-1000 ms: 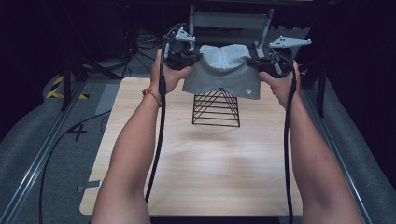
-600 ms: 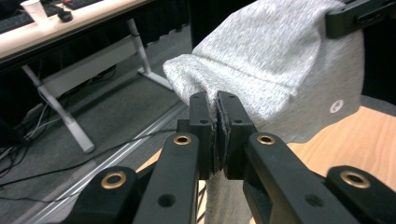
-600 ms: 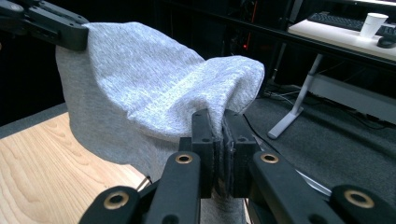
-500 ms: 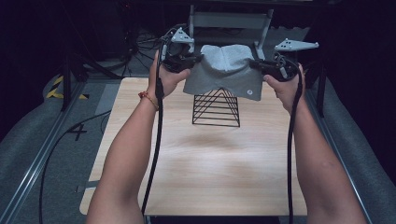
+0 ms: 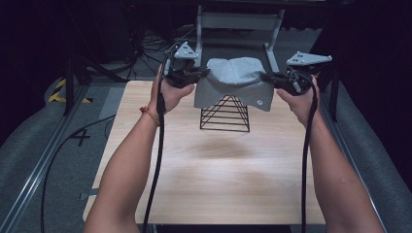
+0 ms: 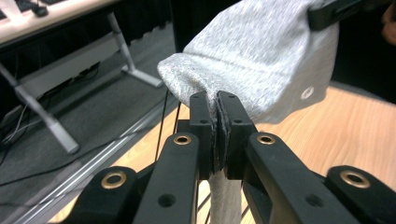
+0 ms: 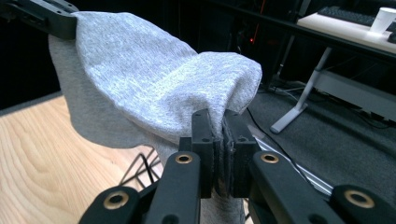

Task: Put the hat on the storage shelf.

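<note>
High view, cloth: the grey cloth hangs upper centre, stretched just above the black wire rack.
Grip: left hand-held gripper and right hand-held gripper each clamp tight on a cloth edge.
Done: cloth lifted, spread.
Left: draping it over the rack on the wooden surface, I'd guess.

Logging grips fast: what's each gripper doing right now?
Left gripper: shut on the grey cloth.
Right gripper: shut on the same cloth.
</note>
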`<state>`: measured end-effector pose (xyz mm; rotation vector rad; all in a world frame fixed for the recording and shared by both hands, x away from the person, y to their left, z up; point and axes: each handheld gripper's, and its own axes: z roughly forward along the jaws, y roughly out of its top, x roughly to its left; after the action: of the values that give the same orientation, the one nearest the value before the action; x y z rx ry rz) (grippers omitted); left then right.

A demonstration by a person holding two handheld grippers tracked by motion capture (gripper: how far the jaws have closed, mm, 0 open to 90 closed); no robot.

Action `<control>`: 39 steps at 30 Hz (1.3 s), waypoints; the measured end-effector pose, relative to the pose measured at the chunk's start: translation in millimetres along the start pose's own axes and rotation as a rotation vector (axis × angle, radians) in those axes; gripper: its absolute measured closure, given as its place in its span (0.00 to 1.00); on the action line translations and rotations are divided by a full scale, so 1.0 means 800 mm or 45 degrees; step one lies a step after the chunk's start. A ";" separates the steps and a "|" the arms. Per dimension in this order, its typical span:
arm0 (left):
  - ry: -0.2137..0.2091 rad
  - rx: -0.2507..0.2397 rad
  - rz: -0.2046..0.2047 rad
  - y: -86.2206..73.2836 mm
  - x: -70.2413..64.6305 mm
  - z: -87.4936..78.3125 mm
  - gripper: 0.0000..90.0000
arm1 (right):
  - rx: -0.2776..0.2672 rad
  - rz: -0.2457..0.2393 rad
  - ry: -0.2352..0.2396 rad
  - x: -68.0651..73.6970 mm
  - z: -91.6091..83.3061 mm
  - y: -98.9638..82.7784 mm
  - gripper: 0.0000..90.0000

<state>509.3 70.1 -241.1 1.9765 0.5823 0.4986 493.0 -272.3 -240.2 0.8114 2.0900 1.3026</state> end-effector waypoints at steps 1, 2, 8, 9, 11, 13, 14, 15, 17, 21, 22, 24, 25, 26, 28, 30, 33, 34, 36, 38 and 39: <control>-0.003 0.003 -0.003 -0.004 0.000 0.003 0.95 | 0.005 0.000 0.000 0.001 0.002 -0.003 0.94; -0.004 0.011 -0.014 -0.007 0.001 0.006 0.95 | 0.010 -0.001 0.002 0.001 0.003 -0.005 0.94; -0.016 0.052 -0.037 -0.030 0.002 0.028 0.95 | 0.048 0.026 0.005 -0.002 0.018 -0.023 0.94; -0.011 0.057 -0.041 -0.034 0.002 0.033 0.95 | 0.059 0.035 0.007 -0.003 0.021 -0.027 0.94; -0.015 0.064 -0.049 -0.042 0.003 0.039 0.95 | 0.074 0.043 0.010 -0.005 0.027 -0.036 0.94; -0.015 0.071 -0.070 -0.052 0.005 0.048 0.95 | 0.100 0.055 0.014 -0.006 0.033 -0.046 0.94; -0.015 0.073 -0.073 -0.057 0.006 0.051 0.95 | 0.111 0.061 0.018 -0.006 0.036 -0.051 0.94; -0.017 0.071 -0.090 -0.061 0.007 0.054 0.95 | 0.118 0.067 0.017 -0.007 0.039 -0.056 0.94; -0.025 0.075 -0.106 -0.070 0.010 0.059 0.95 | 0.129 0.083 0.024 -0.009 0.044 -0.065 0.94; -0.036 0.078 -0.129 -0.084 0.013 0.066 0.95 | 0.141 0.106 0.036 -0.011 0.051 -0.078 0.94; -0.036 0.078 -0.129 -0.084 0.013 0.066 0.95 | 0.141 0.106 0.036 -0.011 0.051 -0.078 0.94; -0.057 0.070 -0.156 -0.095 0.013 0.073 0.94 | 0.167 0.119 0.041 -0.009 0.058 -0.089 0.94; -0.059 0.072 -0.163 -0.099 0.013 0.075 0.94 | 0.177 0.114 0.042 -0.009 0.061 -0.093 0.94; -0.053 0.074 -0.160 -0.103 0.012 0.077 0.94 | 0.187 0.119 0.042 -0.008 0.064 -0.096 0.94; -0.057 0.087 -0.150 -0.110 0.011 0.083 0.94 | 0.196 0.134 0.036 -0.006 0.068 -0.104 0.94; -0.048 0.103 -0.141 -0.113 0.010 0.086 0.94 | 0.205 0.133 0.040 -0.006 0.071 -0.108 0.94; -0.025 0.117 -0.137 -0.122 0.007 0.092 0.95 | 0.236 0.143 0.049 -0.004 0.078 -0.119 0.94; -0.023 0.118 -0.138 -0.125 0.008 0.094 0.95 | 0.248 0.138 0.048 -0.003 0.080 -0.123 0.94; -0.044 0.122 -0.154 -0.132 0.006 0.099 0.95 | 0.262 0.156 0.057 -0.002 0.086 -0.132 0.94; -0.045 0.113 -0.156 -0.136 0.004 0.101 0.95 | 0.260 0.173 0.061 -0.002 0.087 -0.137 0.94; -0.040 0.107 -0.166 -0.138 0.003 0.103 0.95 | 0.259 0.175 0.064 -0.001 0.088 -0.138 0.94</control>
<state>537.2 59.2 -375.9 2.0062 0.7171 0.3672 521.1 -270.6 -368.4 1.0354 2.2675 1.2040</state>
